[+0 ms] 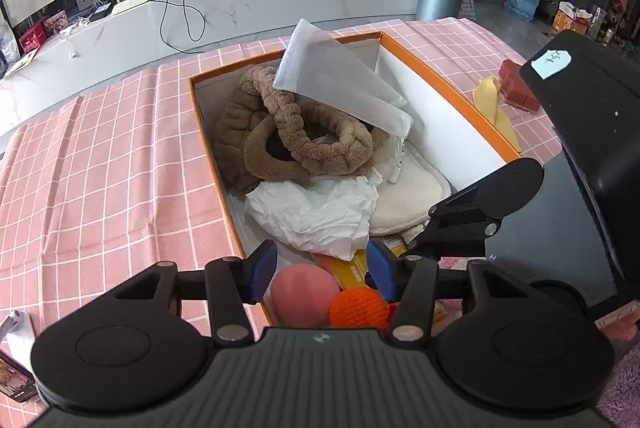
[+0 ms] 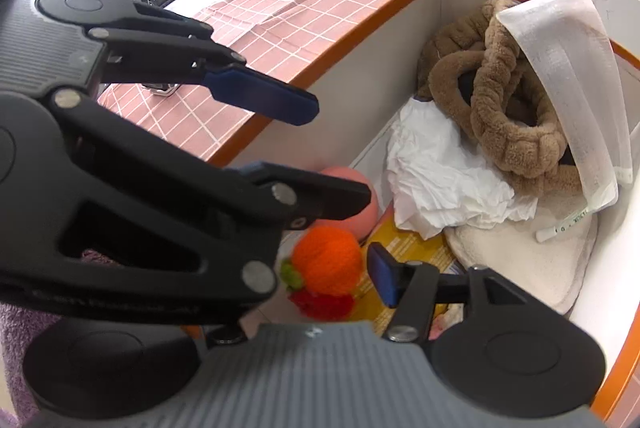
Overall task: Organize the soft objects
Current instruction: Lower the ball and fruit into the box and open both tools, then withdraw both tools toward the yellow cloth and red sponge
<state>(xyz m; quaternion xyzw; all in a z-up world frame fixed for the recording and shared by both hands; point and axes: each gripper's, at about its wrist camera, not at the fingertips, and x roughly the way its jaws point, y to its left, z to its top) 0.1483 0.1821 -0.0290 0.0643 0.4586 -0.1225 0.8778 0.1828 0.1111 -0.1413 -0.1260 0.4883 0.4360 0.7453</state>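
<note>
Left gripper (image 1: 320,270) hovers over orange box (image 1: 448,83) near end, jaws apart, empty. Right gripper (image 2: 320,270) alongside, also spread; its left finger hidden behind other gripper.

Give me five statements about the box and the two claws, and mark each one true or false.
1. The orange ball lies inside the box. True.
2. The left claw is shut on the pink ball. False: it is open and holds nothing.
3. A brown plush ring lies in the far part of the box. True.
4. The crumpled white paper lies on the pink checked cloth. False: it is inside the box.
5. The right claw is open. True.
</note>
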